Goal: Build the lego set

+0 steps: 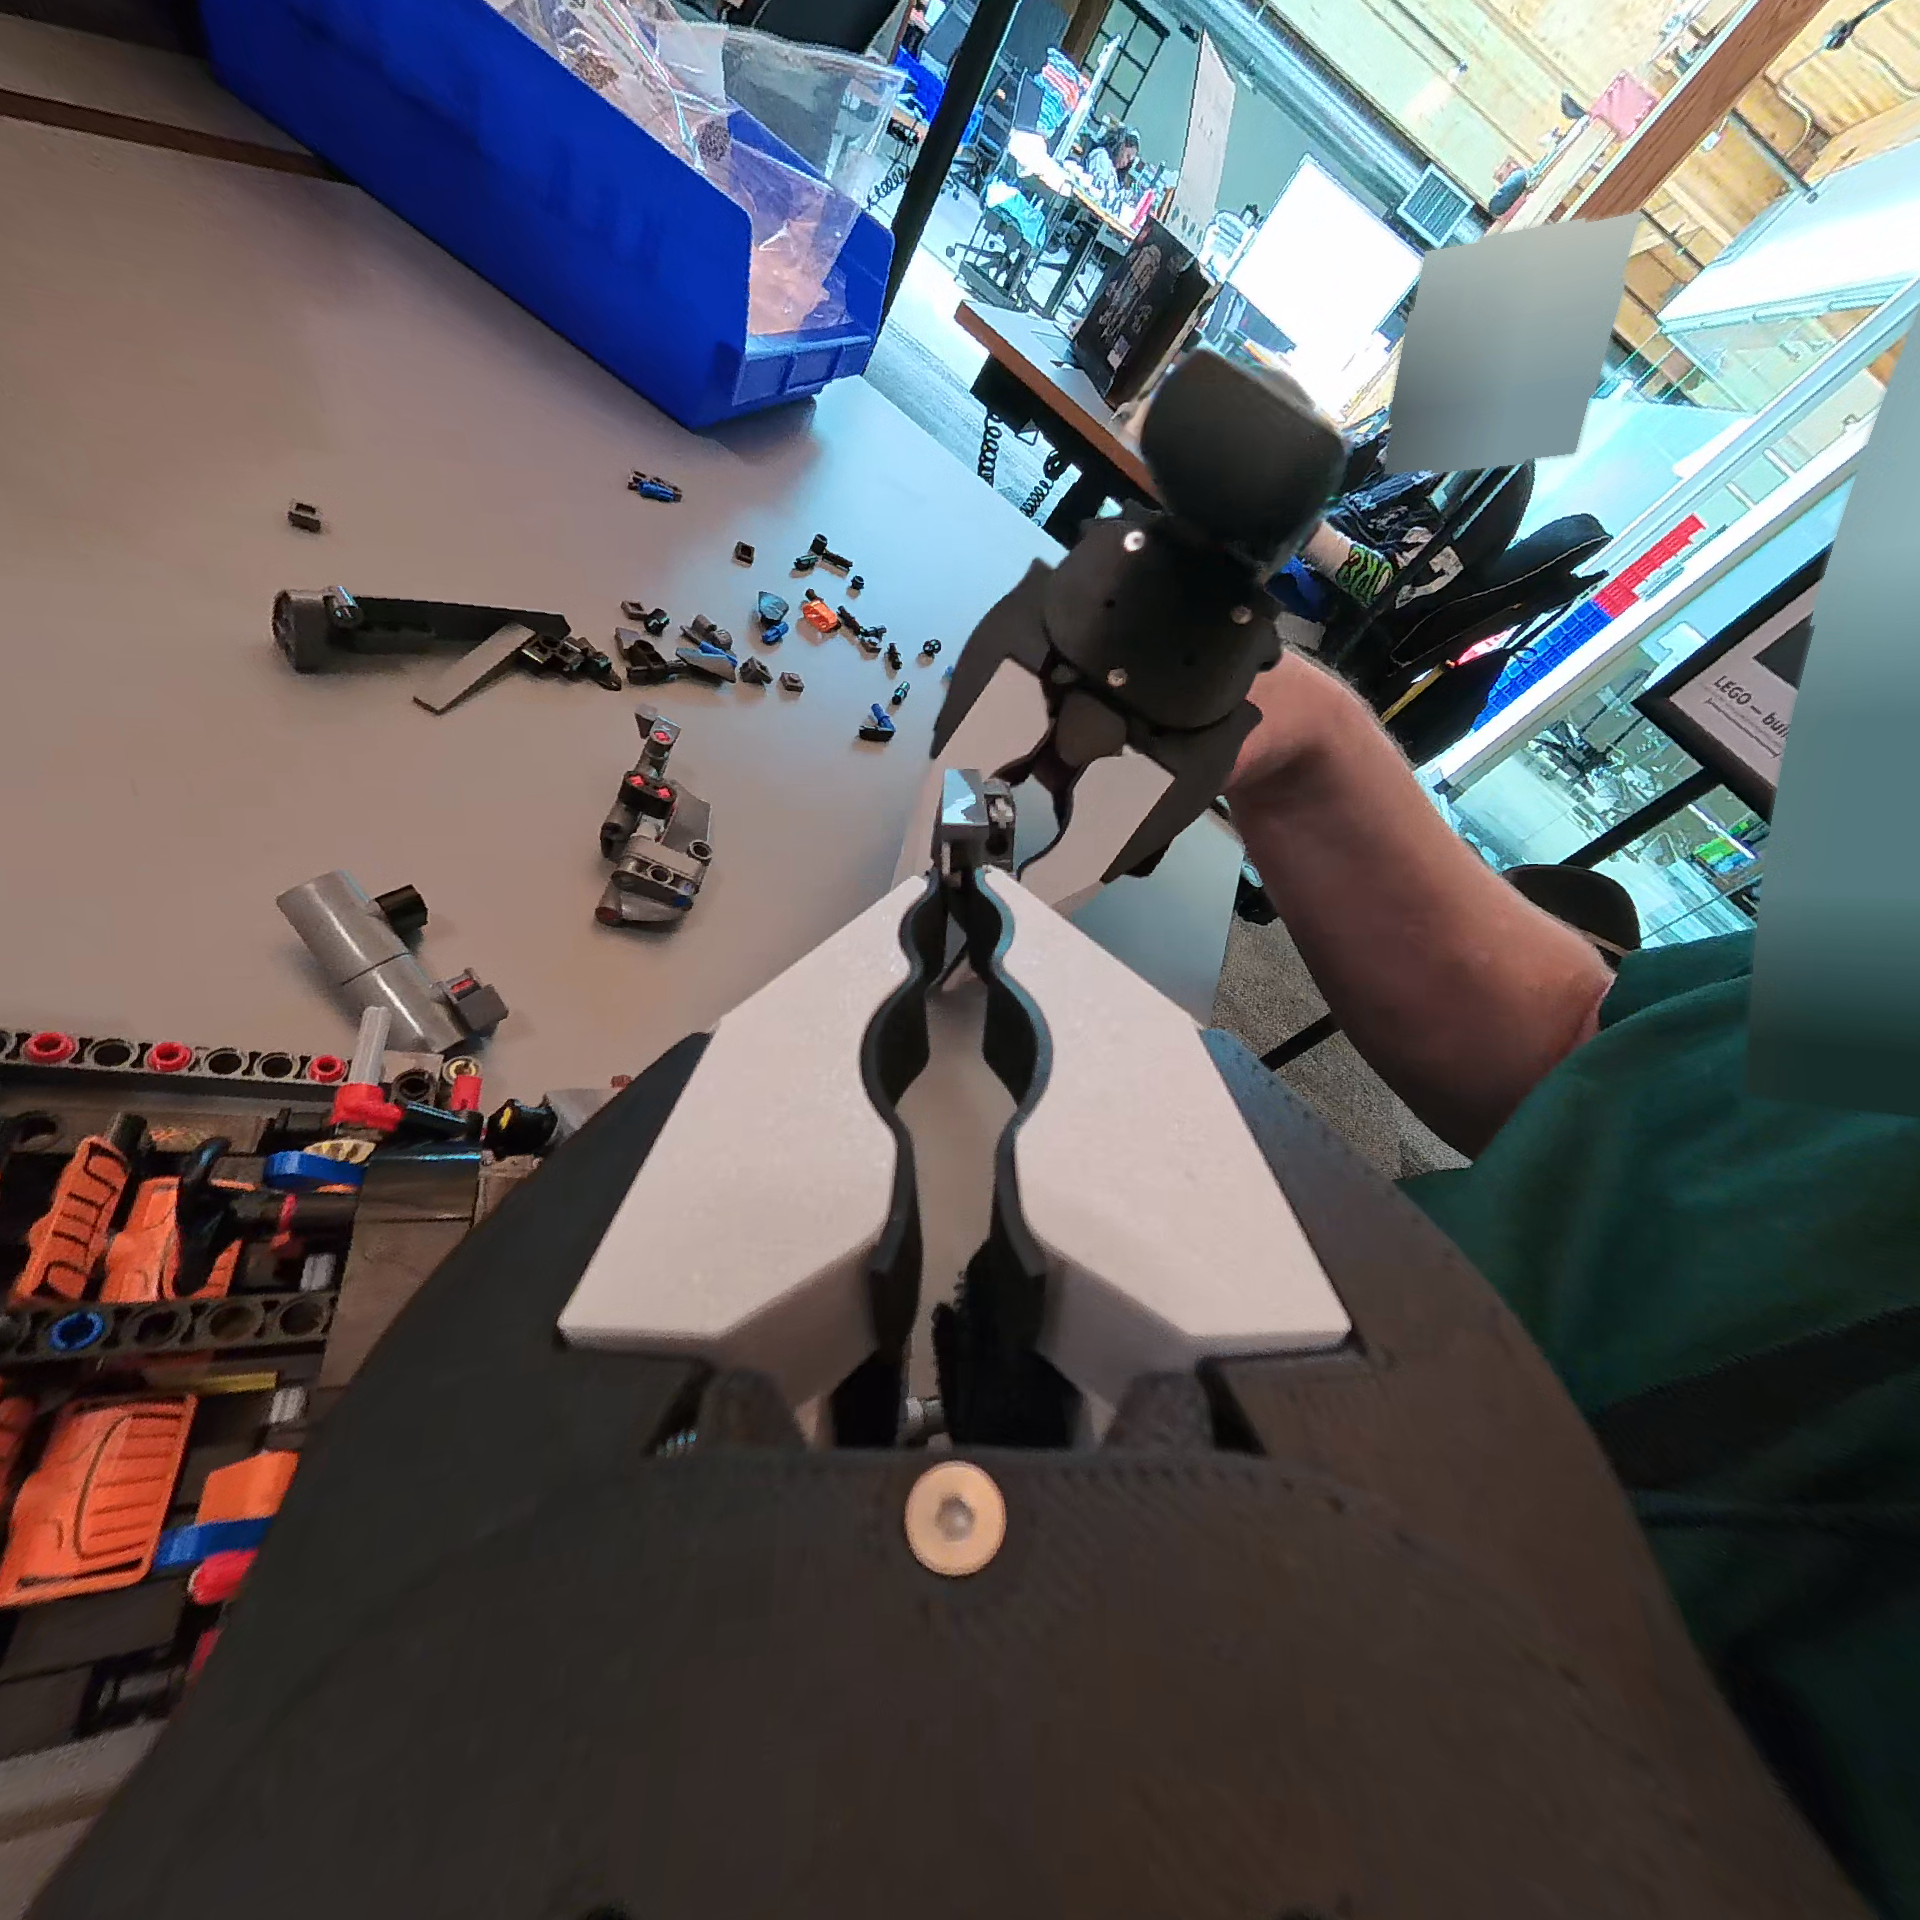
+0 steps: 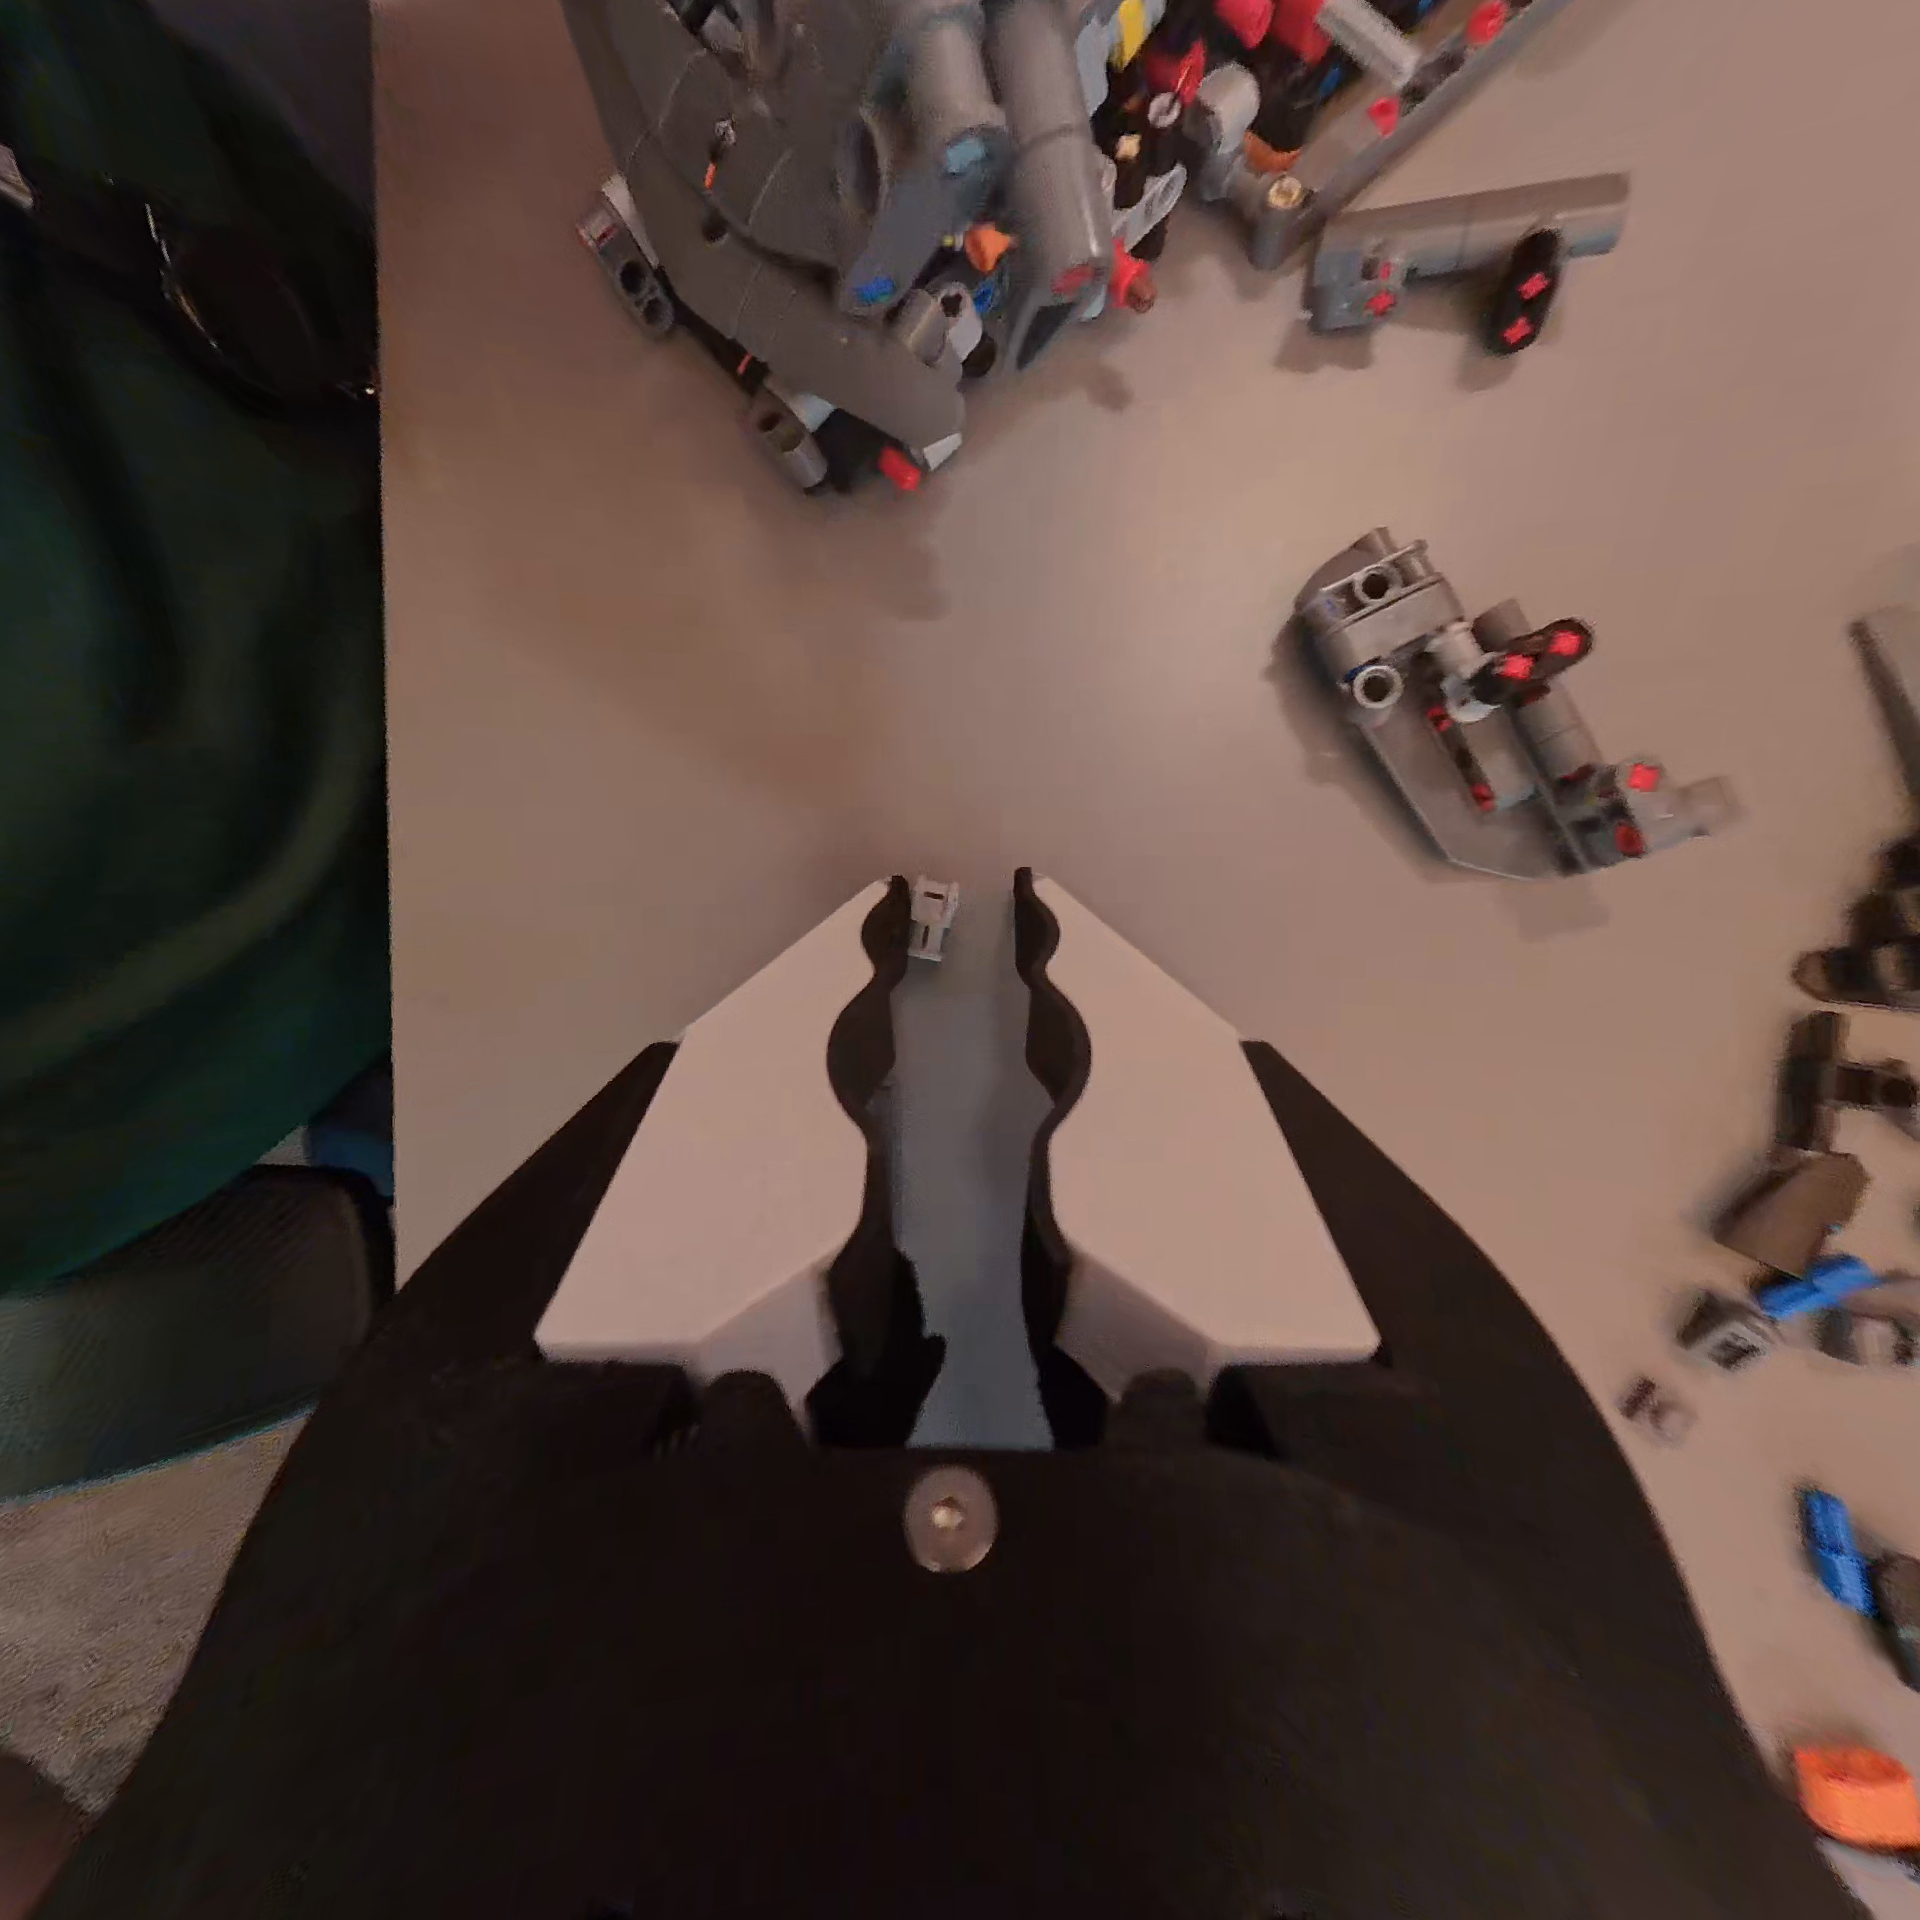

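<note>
Left tongs: your left tongs point(image 1: 961, 883) are clamped on a small grey piece point(image 1: 971, 816), which sticks out beyond the tips, held up off the surface point(image 1: 208, 416).
Right tongs: your right tongs point(image 2: 956, 883) stand apart, pointing down at the surface point(image 2: 727, 675); a small light grey pin point(image 2: 932, 916) sits against the inner side of the left finger, with a clear gap to the other finger.
Meeting point: in the left wrist view your right tongs point(image 1: 1049, 774) hang just beside the grey piece, tips toward it; you cannot tell from here whether they touch it.
Model: the big build point(image 1: 135, 1299), orange, black and grey, lies at the near left edge of the surface; the right wrist view shows its grey end point(image 2: 883, 208) at the far side.
Subassemblies: a grey curved block with red pins point(image 2: 1496, 717) lies alone toward the middle of the surface; a grey tube section point(image 1: 364, 956) lies close to the big build.
Loose parts: small black, blue and orange pieces point(image 1: 748, 634) are scattered farther out, next to a long dark beam point(image 1: 416, 629).
Bin: a blue bin point(image 1: 540, 197) holding clear bags stands at the far edge.
You: your forearm point(image 1: 1403, 883) and green sleeve point(image 1: 1714, 1351) run in from the right side.
</note>
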`<action>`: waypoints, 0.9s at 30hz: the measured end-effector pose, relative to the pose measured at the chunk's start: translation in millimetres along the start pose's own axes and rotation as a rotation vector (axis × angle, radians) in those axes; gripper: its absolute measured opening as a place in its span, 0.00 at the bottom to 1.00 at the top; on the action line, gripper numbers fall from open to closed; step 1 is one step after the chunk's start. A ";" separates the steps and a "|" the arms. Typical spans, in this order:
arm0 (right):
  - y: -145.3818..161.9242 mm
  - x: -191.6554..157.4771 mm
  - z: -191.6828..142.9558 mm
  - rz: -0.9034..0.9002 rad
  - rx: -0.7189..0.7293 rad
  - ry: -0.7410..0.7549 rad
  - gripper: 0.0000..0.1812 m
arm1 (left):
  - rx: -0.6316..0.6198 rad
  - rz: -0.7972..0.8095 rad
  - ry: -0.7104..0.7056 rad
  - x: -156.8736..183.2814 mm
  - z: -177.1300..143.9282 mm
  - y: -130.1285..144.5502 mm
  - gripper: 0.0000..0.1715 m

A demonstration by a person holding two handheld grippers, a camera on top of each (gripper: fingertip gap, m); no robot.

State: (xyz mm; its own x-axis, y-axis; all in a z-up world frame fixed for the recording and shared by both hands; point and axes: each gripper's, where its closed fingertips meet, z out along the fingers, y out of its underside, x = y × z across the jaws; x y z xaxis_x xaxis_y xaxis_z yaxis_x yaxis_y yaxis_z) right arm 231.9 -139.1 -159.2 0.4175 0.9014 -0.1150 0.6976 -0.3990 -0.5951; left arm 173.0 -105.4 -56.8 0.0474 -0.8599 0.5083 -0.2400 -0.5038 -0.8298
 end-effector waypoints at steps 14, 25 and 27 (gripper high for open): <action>-0.9 -2.4 -5.8 -0.134 -0.025 0.449 0.04 | -0.011 0.017 -0.004 -1.2 2.3 5.4 0.01; 3.1 -1.0 0.8 -0.121 -0.041 0.421 0.03 | -0.005 0.021 -0.005 0.1 -1.3 6.8 0.00; 2.4 0.5 1.4 -0.104 -0.035 0.399 0.03 | -0.006 0.023 -0.003 0.3 -1.2 6.6 0.00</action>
State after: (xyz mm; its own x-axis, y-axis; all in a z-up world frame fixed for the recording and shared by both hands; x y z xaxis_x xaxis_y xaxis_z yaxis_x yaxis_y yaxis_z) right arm 233.0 -139.4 -161.8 0.5320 0.8040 0.2655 0.7644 -0.3211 -0.5591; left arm 170.3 -108.9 -61.9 0.0452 -0.8714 0.4885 -0.2471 -0.4835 -0.8397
